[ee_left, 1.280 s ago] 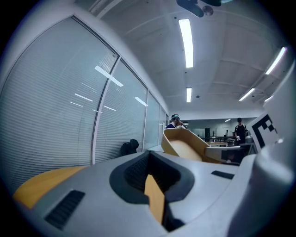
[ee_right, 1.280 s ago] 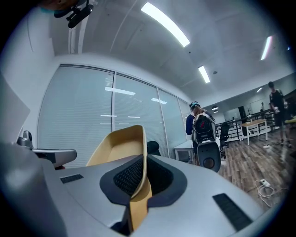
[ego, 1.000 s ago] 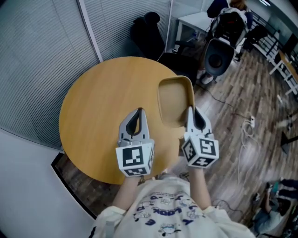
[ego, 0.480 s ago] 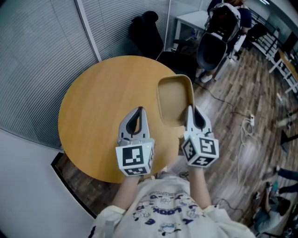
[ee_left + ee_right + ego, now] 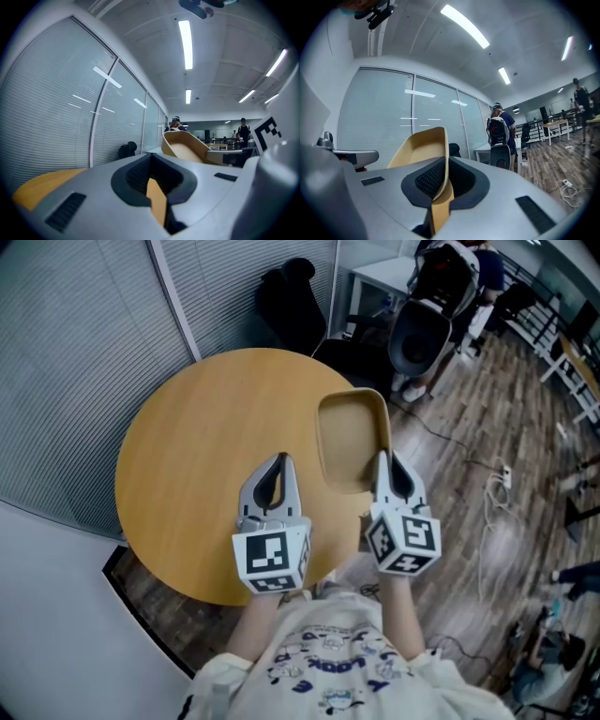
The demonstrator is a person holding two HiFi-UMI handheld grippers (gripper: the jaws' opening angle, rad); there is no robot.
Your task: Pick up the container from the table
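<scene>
Head view: right gripper (image 5: 383,459) still grasps the container (image 5: 351,439) rim; left gripper (image 5: 279,461) fingers stay clenched, empty.

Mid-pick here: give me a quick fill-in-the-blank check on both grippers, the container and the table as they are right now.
1. The right gripper has its jaws shut on the container's ___.
2. The left gripper, with its jaws together, holds ___.
3. Seen in the head view, the wooden table is ___ in shape.
Missing words: rim; nothing; round.
</scene>
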